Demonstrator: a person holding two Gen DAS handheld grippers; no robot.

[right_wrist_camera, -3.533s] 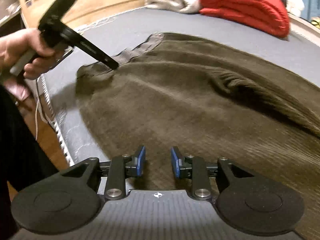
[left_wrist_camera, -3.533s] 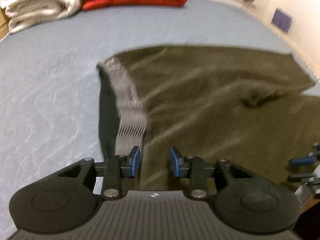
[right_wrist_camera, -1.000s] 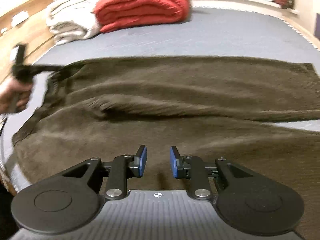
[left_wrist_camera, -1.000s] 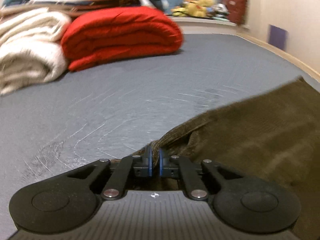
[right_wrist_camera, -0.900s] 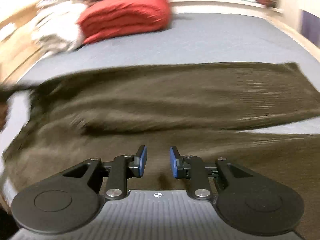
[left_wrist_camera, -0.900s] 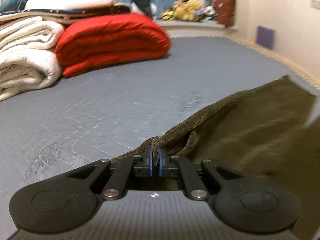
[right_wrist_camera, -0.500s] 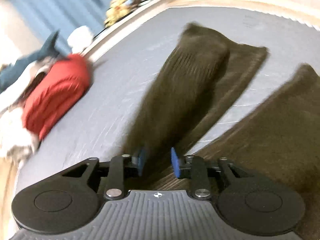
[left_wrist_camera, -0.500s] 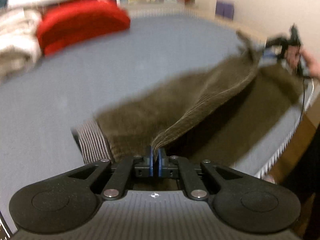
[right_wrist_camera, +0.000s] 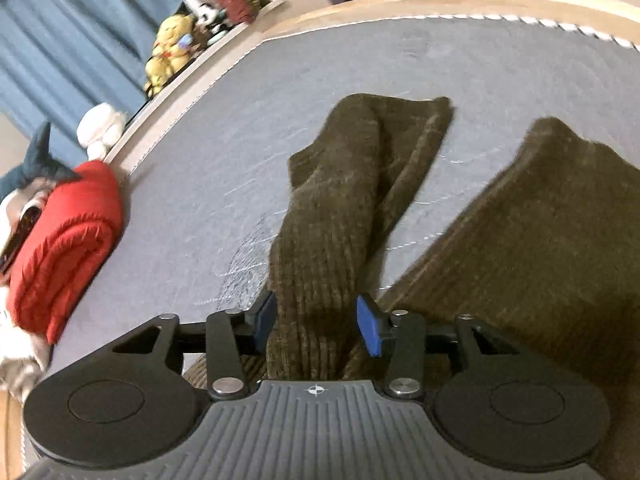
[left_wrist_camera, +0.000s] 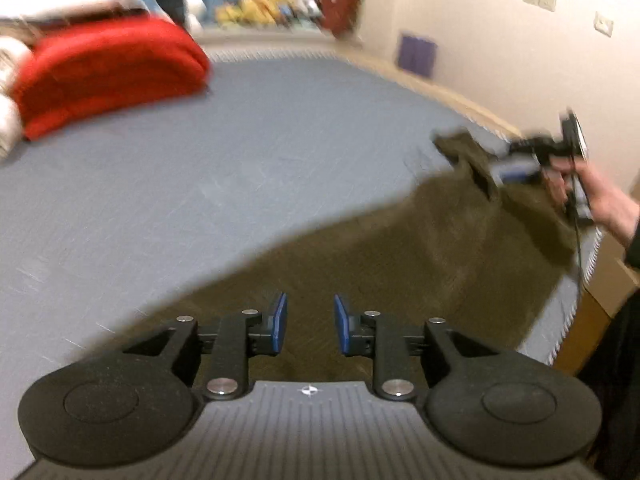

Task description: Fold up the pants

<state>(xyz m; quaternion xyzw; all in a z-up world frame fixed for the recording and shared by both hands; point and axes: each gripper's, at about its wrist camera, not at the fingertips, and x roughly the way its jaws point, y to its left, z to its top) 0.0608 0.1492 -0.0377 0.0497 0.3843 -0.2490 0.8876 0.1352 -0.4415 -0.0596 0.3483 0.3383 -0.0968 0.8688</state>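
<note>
Grey bed (left_wrist_camera: 200,168) with brown pants (left_wrist_camera: 400,264) spread along its near edge.

Left gripper (left_wrist_camera: 308,322) hovers with fingers (left_wrist_camera: 278,318) apart and released over the pants' cloth, gripping nothing. Right gripper (right_wrist_camera: 316,326) has one raised pant leg (right_wrist_camera: 340,208) running between its wide-set fingers (right_wrist_camera: 370,330); whether they pinch it cannot be told, as the cloth covers the contact. Farther out, a red blanket (left_wrist_camera: 104,68) lies blurred, and the holding hand (left_wrist_camera: 600,196) is cut off at the frame edge.
</note>
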